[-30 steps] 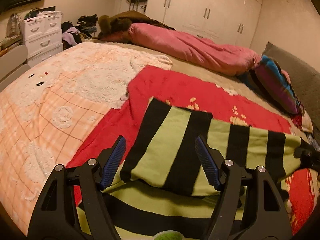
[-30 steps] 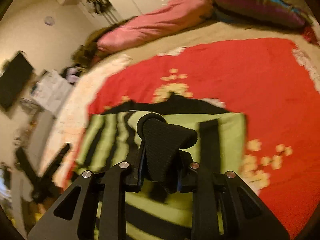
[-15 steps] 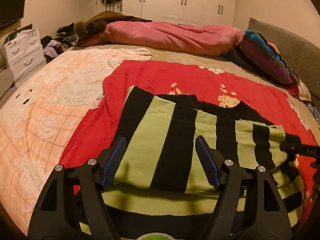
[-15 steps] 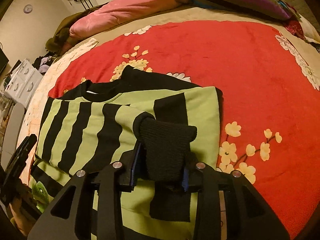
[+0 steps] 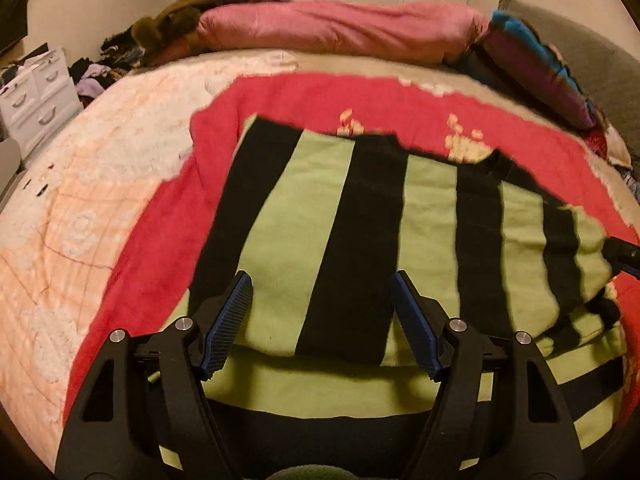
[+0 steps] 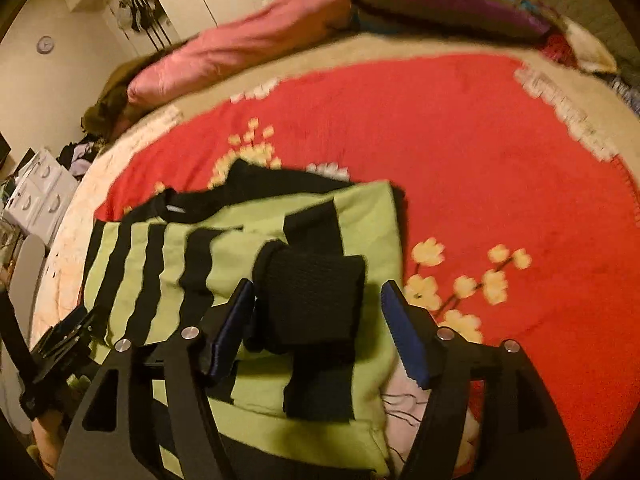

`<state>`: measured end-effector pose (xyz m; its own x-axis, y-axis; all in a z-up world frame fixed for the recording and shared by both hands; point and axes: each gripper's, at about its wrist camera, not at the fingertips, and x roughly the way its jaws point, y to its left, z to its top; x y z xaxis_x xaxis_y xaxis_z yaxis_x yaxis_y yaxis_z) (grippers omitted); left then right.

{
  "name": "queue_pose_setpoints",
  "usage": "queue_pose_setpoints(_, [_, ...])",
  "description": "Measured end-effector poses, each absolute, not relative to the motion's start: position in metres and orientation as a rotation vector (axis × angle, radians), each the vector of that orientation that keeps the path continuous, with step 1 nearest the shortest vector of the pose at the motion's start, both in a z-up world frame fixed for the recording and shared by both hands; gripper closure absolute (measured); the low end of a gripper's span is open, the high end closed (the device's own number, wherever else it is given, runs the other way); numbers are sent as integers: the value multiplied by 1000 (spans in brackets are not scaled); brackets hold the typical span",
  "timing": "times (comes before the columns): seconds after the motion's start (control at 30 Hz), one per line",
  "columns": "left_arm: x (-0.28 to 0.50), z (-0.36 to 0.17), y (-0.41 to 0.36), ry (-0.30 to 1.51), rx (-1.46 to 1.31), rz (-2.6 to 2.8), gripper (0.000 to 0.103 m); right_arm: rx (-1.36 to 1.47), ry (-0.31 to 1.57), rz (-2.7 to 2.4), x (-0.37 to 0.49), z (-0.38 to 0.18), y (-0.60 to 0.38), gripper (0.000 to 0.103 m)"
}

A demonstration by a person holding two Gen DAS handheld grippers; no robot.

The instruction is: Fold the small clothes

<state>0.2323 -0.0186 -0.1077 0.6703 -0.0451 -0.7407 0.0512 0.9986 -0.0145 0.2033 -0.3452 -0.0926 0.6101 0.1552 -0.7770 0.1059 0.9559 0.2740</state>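
A small sweater with black and lime-green stripes [image 5: 304, 216] lies partly folded on a red blanket [image 5: 160, 240]. My left gripper [image 5: 322, 280] hovers open just above the sweater's near fold, with nothing between its blue pads. In the right wrist view the sweater [image 6: 160, 256] has its sleeve laid across the body, and the sleeve's black ribbed cuff [image 6: 316, 296] rests between the fingers of my right gripper [image 6: 316, 286]. Those jaws are opening; the right pad [image 6: 404, 336] stands clear of the cuff. The right gripper's tip [image 5: 622, 256] shows at the sweater's right edge.
The red blanket [image 6: 460, 160] with yellow flowers covers the bed beside a peach quilt [image 5: 80, 208]. A pink duvet [image 5: 340, 28] and a striped pillow [image 5: 552, 80] lie at the far side. White drawers [image 5: 36, 96] and wardrobes stand beyond. My left gripper [image 6: 68, 332] shows at the sweater's left.
The right jaws have spread apart and let go of the black cuff, which now rests on the sweater. Both grippers have sunk closer to the sweater; the left stays open.
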Motion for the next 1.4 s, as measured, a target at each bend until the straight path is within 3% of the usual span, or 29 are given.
queue_pose_setpoints(0.17, [223, -86, -20, 730, -6, -77, 39, 258, 843, 51, 193, -71, -336, 38])
queue_pose_setpoints(0.57, [242, -125, -29, 917, 31, -81, 39, 160, 988, 128, 221, -105, -288, 38])
queue_pose_setpoints(0.93, [238, -122, -26, 896, 24, -76, 37, 182, 1028, 133, 226, -125, -293, 38])
queue_pose_setpoints(1.03, [238, -118, -23, 877, 13, -63, 37, 254, 997, 163, 220, -115, -298, 26])
queue_pose_setpoints(1.23, [235, -110, -19, 853, 6, -53, 37, 288, 964, 167, 209, -98, -302, 18])
queue_pose_setpoints(1.4, [232, -104, -18, 829, 16, -47, 27, 311, 948, 158, 203, -89, -305, 11])
